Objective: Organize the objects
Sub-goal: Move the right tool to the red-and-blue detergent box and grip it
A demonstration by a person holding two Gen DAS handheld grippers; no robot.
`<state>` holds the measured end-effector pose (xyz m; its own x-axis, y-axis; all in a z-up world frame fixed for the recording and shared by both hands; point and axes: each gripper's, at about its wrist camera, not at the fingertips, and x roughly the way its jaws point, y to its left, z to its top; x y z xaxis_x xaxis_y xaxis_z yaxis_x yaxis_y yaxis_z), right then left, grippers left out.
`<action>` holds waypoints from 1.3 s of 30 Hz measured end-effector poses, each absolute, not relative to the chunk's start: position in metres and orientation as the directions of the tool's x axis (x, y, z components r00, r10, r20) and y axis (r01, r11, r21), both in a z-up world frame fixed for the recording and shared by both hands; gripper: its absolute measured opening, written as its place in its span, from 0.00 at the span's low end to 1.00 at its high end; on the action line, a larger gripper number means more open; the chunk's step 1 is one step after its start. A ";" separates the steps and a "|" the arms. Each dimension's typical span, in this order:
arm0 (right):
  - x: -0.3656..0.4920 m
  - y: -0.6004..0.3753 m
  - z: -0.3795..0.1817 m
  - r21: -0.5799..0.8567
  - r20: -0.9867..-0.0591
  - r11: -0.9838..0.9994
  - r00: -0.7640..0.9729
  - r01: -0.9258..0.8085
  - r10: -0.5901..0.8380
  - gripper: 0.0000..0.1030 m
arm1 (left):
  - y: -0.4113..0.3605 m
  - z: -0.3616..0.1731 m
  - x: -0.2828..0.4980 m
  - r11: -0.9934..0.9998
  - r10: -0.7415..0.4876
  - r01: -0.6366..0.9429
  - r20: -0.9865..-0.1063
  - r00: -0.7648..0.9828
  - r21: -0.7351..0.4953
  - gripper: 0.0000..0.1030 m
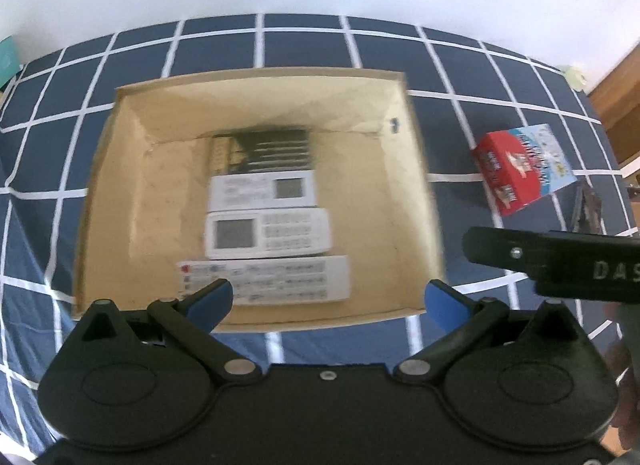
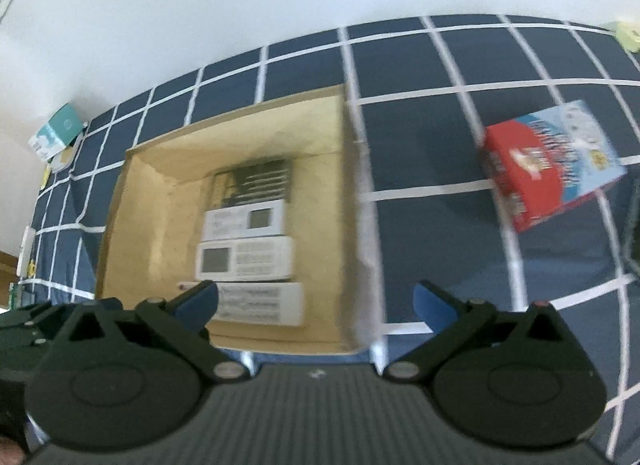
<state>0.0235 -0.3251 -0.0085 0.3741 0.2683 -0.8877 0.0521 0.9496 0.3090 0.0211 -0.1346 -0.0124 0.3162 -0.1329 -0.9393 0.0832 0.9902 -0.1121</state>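
An open cardboard box [image 1: 260, 75] [image 2: 352, 205] lies on a navy cloth with a white grid. Inside it, in a row, are a black remote [image 1: 264, 149] [image 2: 256, 181], a white remote [image 1: 262, 190] [image 2: 244, 221], a second white remote [image 1: 268, 233] [image 2: 244, 257] and a longer white remote [image 1: 272, 279] [image 2: 260, 303]. My left gripper [image 1: 328, 295] hangs open above the box's near edge, nothing between its blue pads. My right gripper [image 2: 316, 295] is open over the box's near right corner, also empty. A red and blue carton [image 1: 516, 169] [image 2: 536, 169] lies on the cloth to the right.
A teal and white box [image 2: 56, 131] sits at the cloth's far left corner. A pale green object [image 1: 576, 75] rests at the far right edge, beside wooden furniture [image 1: 620, 97]. A dark object [image 1: 588, 205] lies right of the carton. A white wall runs behind.
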 end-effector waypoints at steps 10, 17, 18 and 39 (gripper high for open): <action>0.013 -0.438 0.001 0.280 -0.891 0.958 0.387 0.055 0.238 1.00 | -0.236 -0.012 0.027 0.989 -0.143 0.081 -0.935 0.324 -0.124 1.00; 0.018 -0.512 -0.004 0.270 -0.889 0.962 0.395 0.046 0.230 1.00 | -0.292 -0.019 0.036 0.993 -0.120 0.042 -0.933 0.340 -0.112 1.00; 0.019 -0.521 -0.005 0.272 -0.889 0.961 0.394 0.043 0.234 1.00 | -0.298 -0.020 0.037 0.993 -0.117 0.038 -0.932 0.343 -0.111 1.00; 0.114 -0.608 -0.053 0.299 -0.910 0.953 0.286 -0.048 0.300 1.00 | -0.358 -0.063 0.108 0.992 -0.084 -0.067 -0.958 0.274 -0.106 1.00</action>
<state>0.1135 -0.6077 -0.0531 0.2855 0.3000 -0.9102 -0.0478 0.9530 0.2992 0.1081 -0.3581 -0.0626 0.2740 -0.0843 -0.9580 -0.0665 0.9921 -0.1063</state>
